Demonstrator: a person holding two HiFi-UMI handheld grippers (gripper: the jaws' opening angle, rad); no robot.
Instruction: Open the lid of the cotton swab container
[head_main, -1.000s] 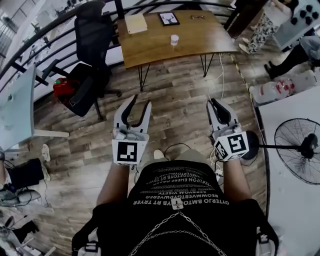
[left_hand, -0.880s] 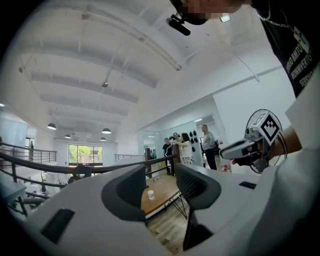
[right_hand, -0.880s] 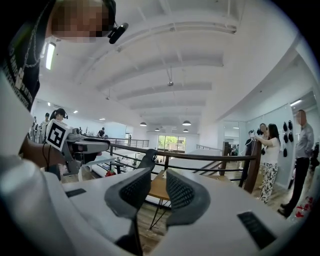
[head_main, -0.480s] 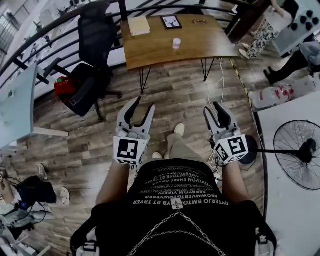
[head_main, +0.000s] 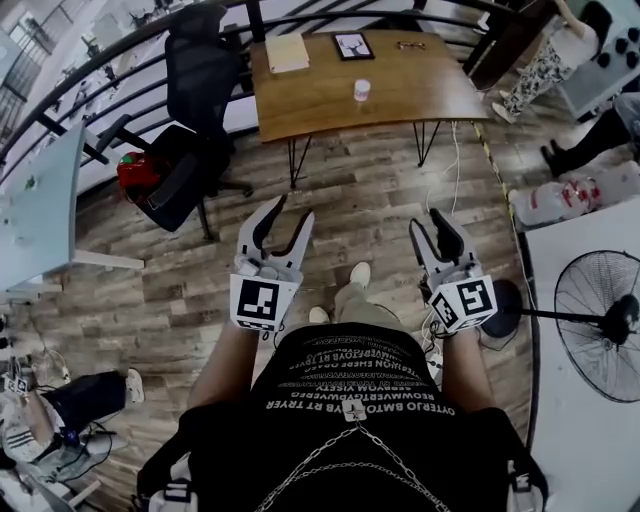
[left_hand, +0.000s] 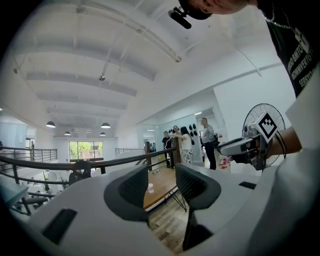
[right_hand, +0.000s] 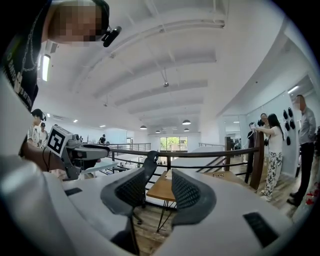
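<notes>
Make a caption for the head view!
Left gripper open, right gripper opening its empty fingers, small container on the far wooden table.

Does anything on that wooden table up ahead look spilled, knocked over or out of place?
Nothing stands out. The small white cylindrical container stands upright on the brown wooden table, with nothing spilled around it. The tan paper pad and black-framed picture lie flat near the far edge.

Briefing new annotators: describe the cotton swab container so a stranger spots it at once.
Find the wooden table beside the black office chair. The cotton swab container stands alone near the table's middle. It is the only small upright white cylinder; the notebook and frame lie flat at the far edge.
</notes>
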